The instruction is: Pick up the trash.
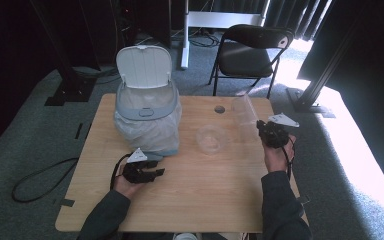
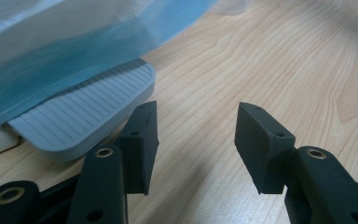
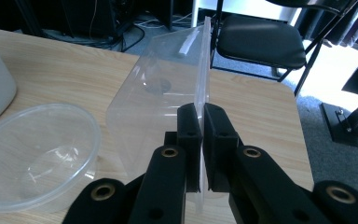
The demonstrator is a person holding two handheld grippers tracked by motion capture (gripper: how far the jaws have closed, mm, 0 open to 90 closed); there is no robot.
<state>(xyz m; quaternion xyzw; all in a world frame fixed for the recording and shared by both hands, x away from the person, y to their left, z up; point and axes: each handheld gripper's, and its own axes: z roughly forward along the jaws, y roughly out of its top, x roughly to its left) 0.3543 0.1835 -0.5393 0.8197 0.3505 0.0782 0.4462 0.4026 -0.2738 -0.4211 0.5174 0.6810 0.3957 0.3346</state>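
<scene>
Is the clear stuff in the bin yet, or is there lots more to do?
The bin lid already stands open. The right gripper pinches a clear plastic box by its edge, above the table. The left gripper is open beside the pedal. The clear bowl sits on the table.

On the worktop (image 1: 190, 200) a bin (image 1: 147, 112) stands at the left rear, its pedal (image 2: 88, 112) toward the person. A bowl (image 1: 211, 138) lies right of the bin, mid-worktop. Right of the bowl is a box (image 1: 245, 111). A chair (image 1: 252, 50) stands on the floor behind the worktop.
</scene>
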